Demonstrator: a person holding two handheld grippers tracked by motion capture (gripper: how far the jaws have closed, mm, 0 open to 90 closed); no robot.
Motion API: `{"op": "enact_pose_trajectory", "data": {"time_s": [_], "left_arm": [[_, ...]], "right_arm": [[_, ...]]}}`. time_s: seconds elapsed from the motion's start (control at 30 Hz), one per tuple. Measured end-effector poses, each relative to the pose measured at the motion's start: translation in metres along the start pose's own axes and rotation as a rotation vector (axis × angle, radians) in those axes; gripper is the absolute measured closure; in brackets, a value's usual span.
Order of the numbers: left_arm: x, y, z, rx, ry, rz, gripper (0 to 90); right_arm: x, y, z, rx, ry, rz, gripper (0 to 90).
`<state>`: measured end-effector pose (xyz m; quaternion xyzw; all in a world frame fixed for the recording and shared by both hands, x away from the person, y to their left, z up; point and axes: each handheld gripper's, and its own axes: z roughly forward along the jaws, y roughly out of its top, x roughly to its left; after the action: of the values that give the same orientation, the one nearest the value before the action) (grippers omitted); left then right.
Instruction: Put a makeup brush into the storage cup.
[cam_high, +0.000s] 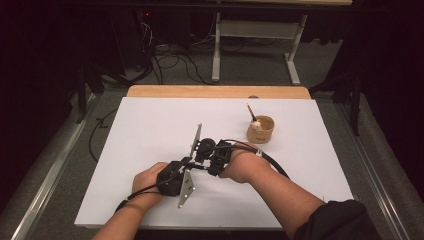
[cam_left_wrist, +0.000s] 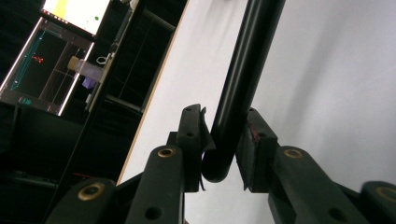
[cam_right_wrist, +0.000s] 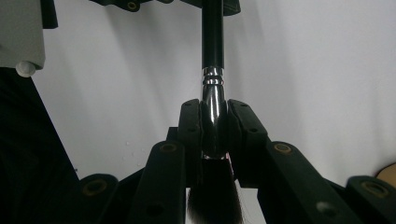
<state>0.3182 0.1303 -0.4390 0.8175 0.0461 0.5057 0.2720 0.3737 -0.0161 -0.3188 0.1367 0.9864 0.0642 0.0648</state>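
Note:
A black-handled brush with a shiny metal ferrule and dark bristles is held between both grippers, low over the white sheet. My right gripper is shut on the ferrule, and the handle runs away from it toward the left gripper's jaws at the top edge. My left gripper is shut on the rounded end of the handle, with both pads against it. In the high view the left gripper and the right gripper meet tip to tip at the table's near middle.
A small round wooden cup with a stick-like tool in it stands on the sheet, to the far right of the hands. The table's wooden edge runs along the far side. Beyond it are a table frame and floor cables.

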Motion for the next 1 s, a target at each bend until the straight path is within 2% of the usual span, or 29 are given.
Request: {"op": "enact_pose_trajectory", "data": {"time_s": [0.27, 0.4, 0.8, 1.0], "left_arm": [[-0.0020, 0.0006, -0.0004, 0.012, -0.004, 0.045, 75.9], [-0.0026, 0.0002, 0.0014, 0.013, -0.011, 0.040, 76.7], [-0.0040, 0.0014, 0.0001, 0.004, -0.017, 0.060, 78.4], [-0.0032, 0.0010, 0.0002, 0.004, -0.015, 0.053, 78.6]], "right_arm": [[0.0007, -0.0001, -0.0031, -0.004, -0.009, -0.015, 78.1], [-0.0006, -0.0002, -0.0032, -0.007, -0.013, -0.012, 77.6], [-0.0014, -0.0014, -0.0064, -0.023, -0.027, -0.008, 76.2], [-0.0024, -0.0019, -0.0071, -0.028, -0.030, -0.011, 71.8]]}}
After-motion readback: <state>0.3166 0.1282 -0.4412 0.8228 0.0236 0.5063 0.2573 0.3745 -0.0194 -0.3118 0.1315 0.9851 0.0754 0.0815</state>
